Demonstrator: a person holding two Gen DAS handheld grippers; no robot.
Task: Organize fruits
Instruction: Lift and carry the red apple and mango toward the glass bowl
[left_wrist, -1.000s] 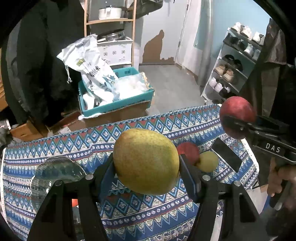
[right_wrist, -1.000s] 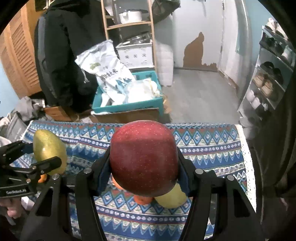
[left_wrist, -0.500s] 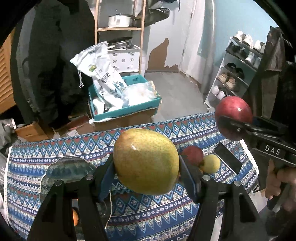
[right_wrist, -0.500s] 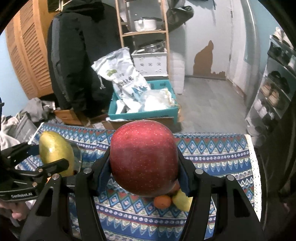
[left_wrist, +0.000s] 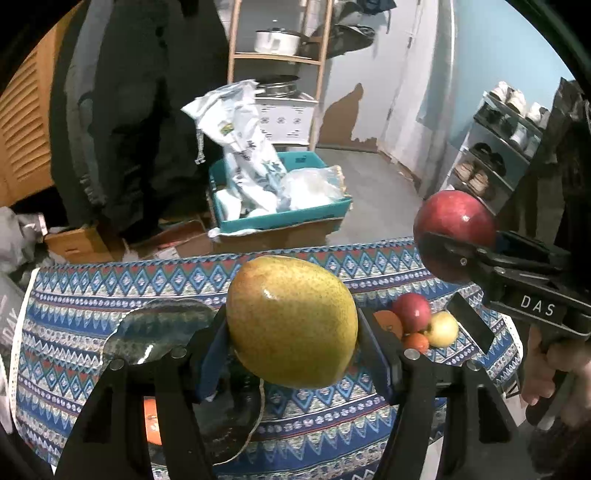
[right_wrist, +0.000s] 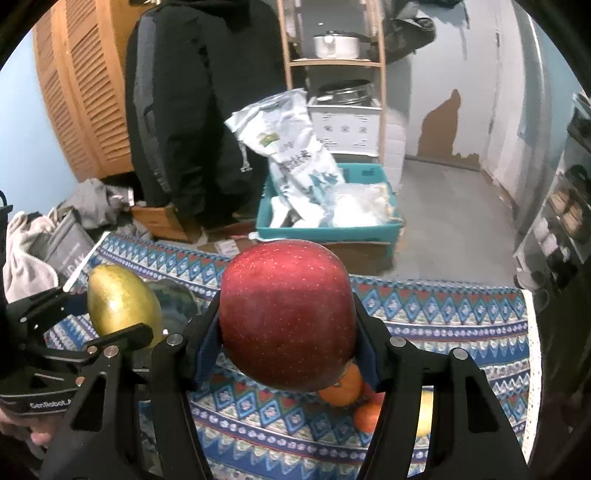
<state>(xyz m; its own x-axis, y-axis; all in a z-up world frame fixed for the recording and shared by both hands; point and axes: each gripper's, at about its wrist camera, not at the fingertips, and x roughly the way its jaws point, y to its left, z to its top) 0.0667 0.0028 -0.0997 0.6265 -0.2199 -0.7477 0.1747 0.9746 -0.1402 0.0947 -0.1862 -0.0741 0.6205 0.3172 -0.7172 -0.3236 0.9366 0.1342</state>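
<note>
My left gripper (left_wrist: 291, 328) is shut on a yellow-green mango (left_wrist: 291, 321), held above the patterned tablecloth (left_wrist: 74, 295). My right gripper (right_wrist: 286, 328) is shut on a big red apple (right_wrist: 286, 317), also lifted off the table. In the left wrist view the right gripper (left_wrist: 458, 240) with its apple (left_wrist: 456, 218) hangs at the right. In the right wrist view the left gripper (right_wrist: 114, 317) with the mango (right_wrist: 123, 302) is at the left. A pile of loose fruit lies on the cloth: a small red apple (left_wrist: 412, 312), a yellow apple (left_wrist: 441, 328) and oranges (left_wrist: 388, 323). A glass plate (left_wrist: 162, 328) lies under the left gripper.
An orange fruit (left_wrist: 151, 421) shows low under the left fingers. A dark phone-like slab (left_wrist: 469, 321) lies near the cloth's right edge. Beyond the table stand a teal box with white bags (left_wrist: 280, 199), a wooden shelf (left_wrist: 273, 59), a dark coat (left_wrist: 140, 110) and a shoe rack (left_wrist: 495, 147).
Both grippers have drifted across the table with their fruit still held. The fruit pile and the far room have shifted in both views, and more loose fruit shows now.
</note>
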